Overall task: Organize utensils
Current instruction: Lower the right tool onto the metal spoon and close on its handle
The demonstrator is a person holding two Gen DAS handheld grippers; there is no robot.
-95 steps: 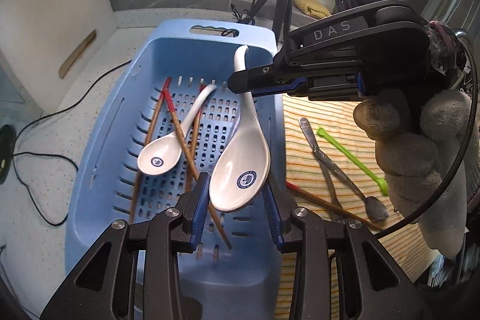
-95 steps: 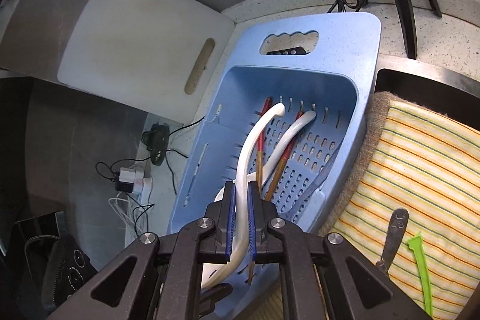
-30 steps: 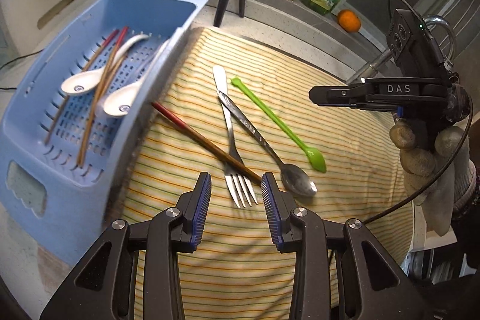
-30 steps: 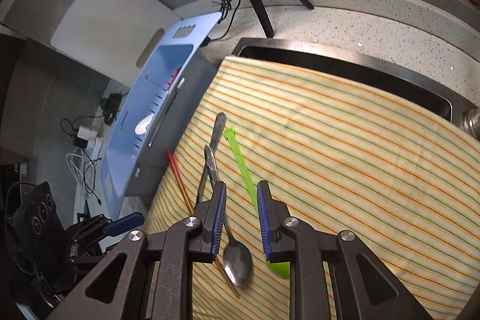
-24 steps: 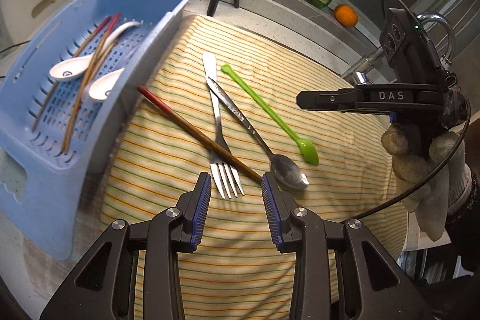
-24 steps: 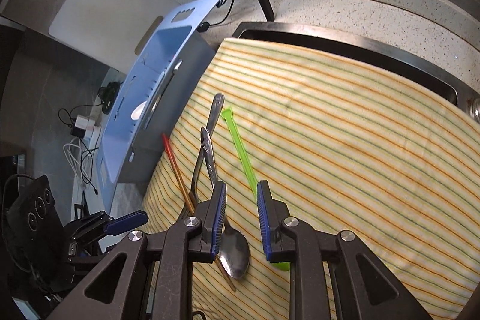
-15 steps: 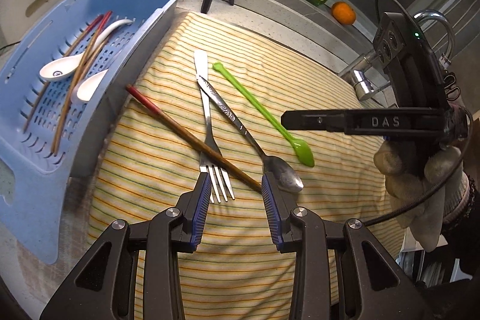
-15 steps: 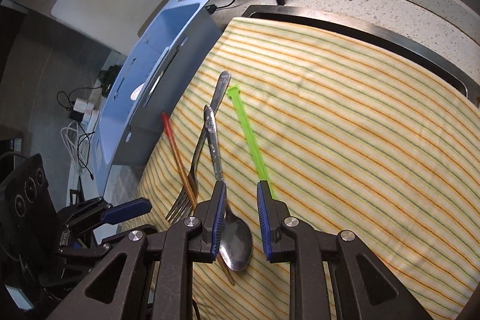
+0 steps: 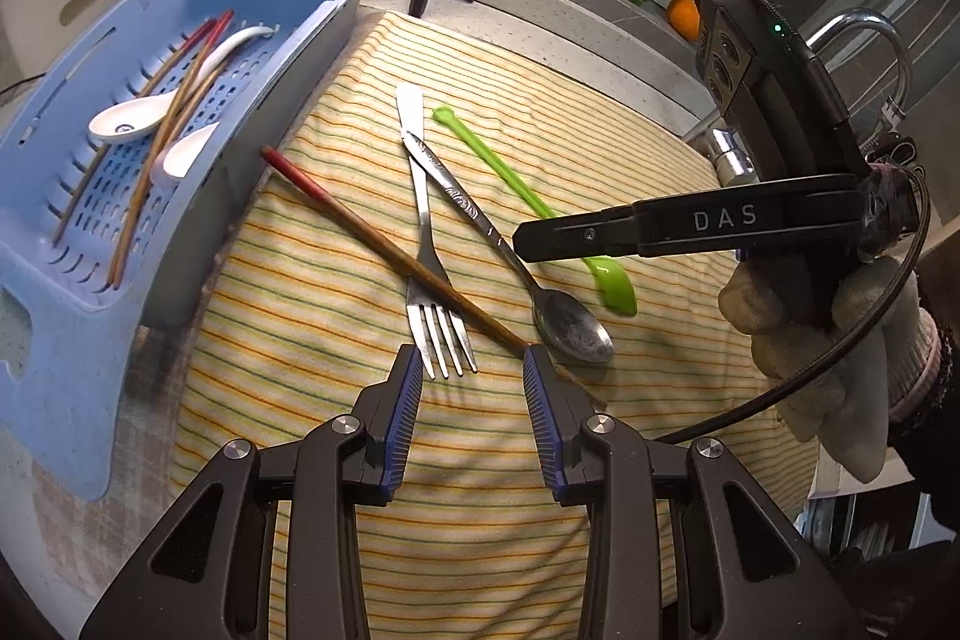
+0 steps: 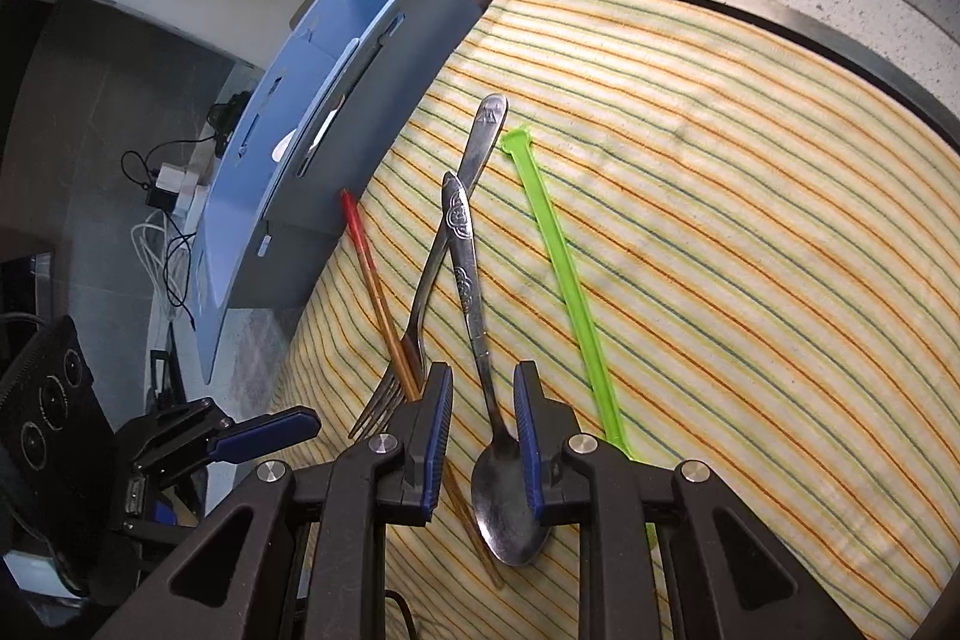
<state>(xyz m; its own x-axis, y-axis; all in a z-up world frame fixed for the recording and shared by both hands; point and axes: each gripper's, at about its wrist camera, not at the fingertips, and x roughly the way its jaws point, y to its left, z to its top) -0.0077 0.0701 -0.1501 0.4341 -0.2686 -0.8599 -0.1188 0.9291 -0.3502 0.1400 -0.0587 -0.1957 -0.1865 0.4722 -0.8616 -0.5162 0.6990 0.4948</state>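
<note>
The right tongs (image 10: 483,427) are coming down over the metal spoon (image 9: 570,325) on the striped cloth (image 9: 600,100), jaws slightly apart and empty, the spoon's neck lying between them but not yet pinched. That looks like the next pickup starting. The left tongs (image 9: 471,388) are hovering apart and empty just short of the fork (image 9: 429,280) and the loose chopstick (image 9: 384,238) crossing it.

Moments ago the right tongs were clamped on a white spoon over the blue basket (image 9: 48,304); now both white spoons (image 9: 129,121) are lying inside with the other chopsticks. The green spoon (image 9: 606,271) is waiting on the cloth.
</note>
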